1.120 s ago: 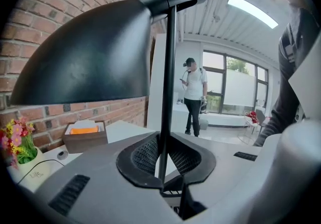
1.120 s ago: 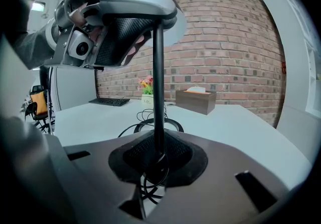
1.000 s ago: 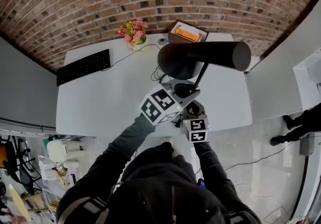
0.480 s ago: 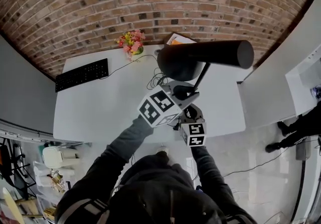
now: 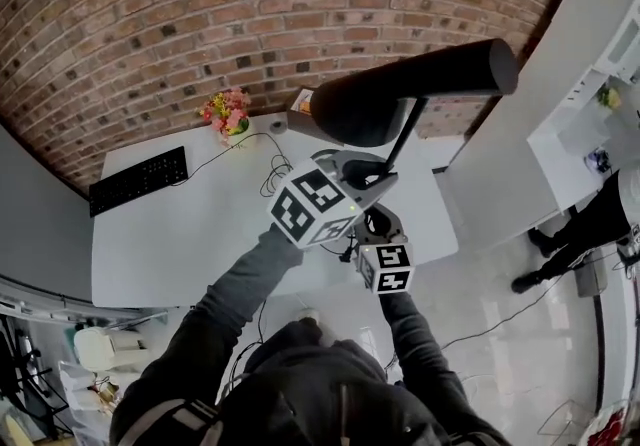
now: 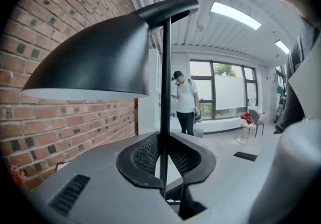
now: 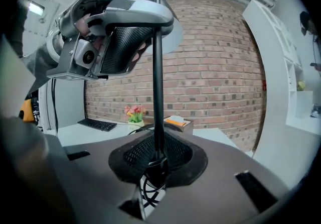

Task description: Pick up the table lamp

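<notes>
The black table lamp hangs in the air above the white table point(image 5: 190, 234). Its long shade point(image 5: 405, 96) lies level over both grippers, and its thin stem point(image 5: 402, 146) runs down between them. My left gripper point(image 5: 362, 177) is shut on the stem high up, just under the shade point(image 6: 95, 62). In the left gripper view the stem point(image 6: 165, 92) stands pinched between the mesh pads. My right gripper point(image 5: 378, 226) is shut on the stem point(image 7: 157, 92) lower down. In the right gripper view the left gripper point(image 7: 115, 32) shows above. The lamp's cord point(image 7: 149, 190) loops under the right jaws.
On the table lie a black keyboard point(image 5: 138, 181), a flower pot point(image 5: 228, 111), a box point(image 5: 300, 99) and a coiled cable point(image 5: 275, 174). A brick wall point(image 5: 200, 24) runs behind the table. A person point(image 6: 185, 102) stands by the far windows, and another person point(image 5: 590, 224) stands at the right.
Both grippers have risen together with the lamp held between them. The shade now sits higher against the brick wall, and the table looks farther below.
</notes>
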